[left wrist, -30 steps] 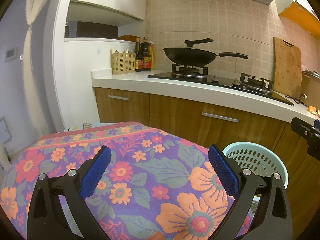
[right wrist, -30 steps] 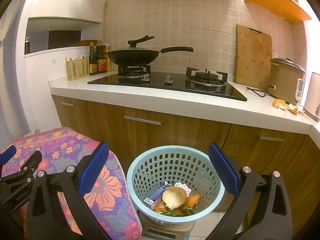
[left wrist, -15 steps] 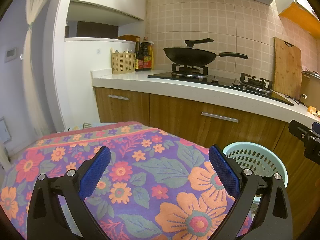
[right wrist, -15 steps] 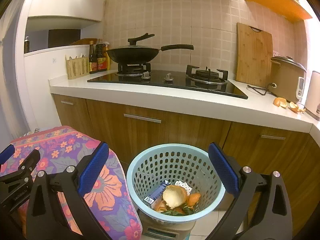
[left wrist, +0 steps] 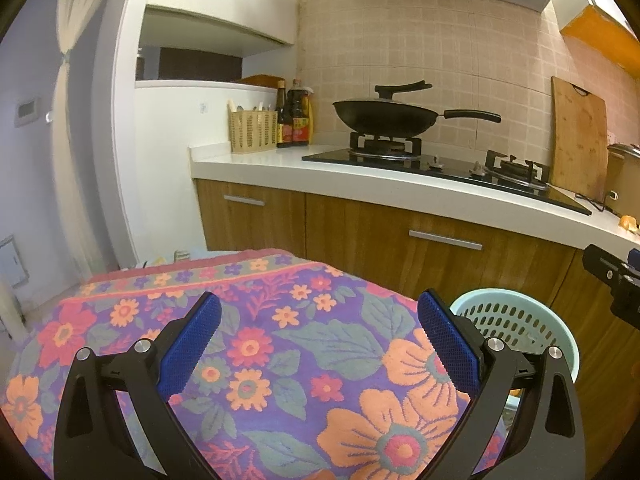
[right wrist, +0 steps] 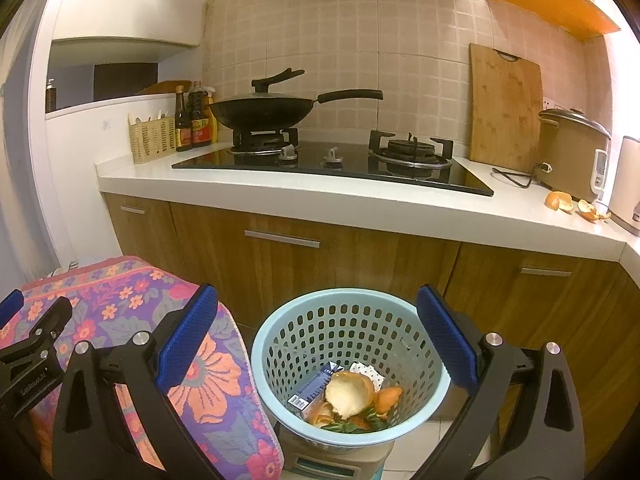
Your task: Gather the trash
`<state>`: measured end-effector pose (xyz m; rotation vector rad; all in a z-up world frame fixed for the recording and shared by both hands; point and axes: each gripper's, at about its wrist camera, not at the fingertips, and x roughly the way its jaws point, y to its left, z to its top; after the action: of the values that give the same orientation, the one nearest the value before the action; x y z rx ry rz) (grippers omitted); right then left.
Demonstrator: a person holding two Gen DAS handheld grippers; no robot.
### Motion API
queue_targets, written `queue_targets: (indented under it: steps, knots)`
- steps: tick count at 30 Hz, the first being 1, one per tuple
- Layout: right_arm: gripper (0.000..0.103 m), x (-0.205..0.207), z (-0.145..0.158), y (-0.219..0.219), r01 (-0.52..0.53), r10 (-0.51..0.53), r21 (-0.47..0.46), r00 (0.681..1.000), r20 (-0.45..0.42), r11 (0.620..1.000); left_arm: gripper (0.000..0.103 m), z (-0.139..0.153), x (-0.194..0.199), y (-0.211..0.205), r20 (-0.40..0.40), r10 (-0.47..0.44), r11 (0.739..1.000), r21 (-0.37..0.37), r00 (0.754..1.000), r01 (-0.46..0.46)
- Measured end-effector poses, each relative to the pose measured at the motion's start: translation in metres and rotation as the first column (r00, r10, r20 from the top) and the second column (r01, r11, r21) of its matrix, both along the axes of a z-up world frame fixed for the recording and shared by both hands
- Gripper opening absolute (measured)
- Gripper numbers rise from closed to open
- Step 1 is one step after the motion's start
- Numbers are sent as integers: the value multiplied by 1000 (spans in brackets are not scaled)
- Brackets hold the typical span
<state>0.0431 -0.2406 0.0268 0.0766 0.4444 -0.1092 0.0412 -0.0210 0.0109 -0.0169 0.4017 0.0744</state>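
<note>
A light blue perforated basket stands on the floor before the cabinets, holding orange peel, a dark carton and green scraps. My right gripper hovers open above it, nothing between its blue pads. Orange peels lie on the white counter at the far right by the rice cooker. My left gripper is open and empty over a flowered cloth; the basket shows at its right. The right gripper's tip enters the left wrist view at the right edge.
A wok sits on the gas hob. A cutting board leans on the tiles, a rice cooker beside it. Sauce bottles and a utensil holder stand at the counter's left end. Wooden cabinet doors run below.
Both grippers stay open and nearly still. The right wrist view has drifted slightly, so the basket sits a little higher and closer between the fingers.
</note>
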Motion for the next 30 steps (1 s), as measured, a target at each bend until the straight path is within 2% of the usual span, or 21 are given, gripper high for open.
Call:
queue_targets:
  steps: [9,22,30]
  knots:
    - [95,1,1,-5,8,-8,8,1000,4,1000,96,1,-3,-5,10,-8,1000,24,1000,8]
    - [95,2,2,-5,14,-14,8,1000,4,1000,96,1,-3,-3,9,-6,1000,21,1000,5]
    - [95,3,-1,-7,13,-13,14,1000,-3,1000,96,3,-6,-5,33,3,1000,30,999,-4]
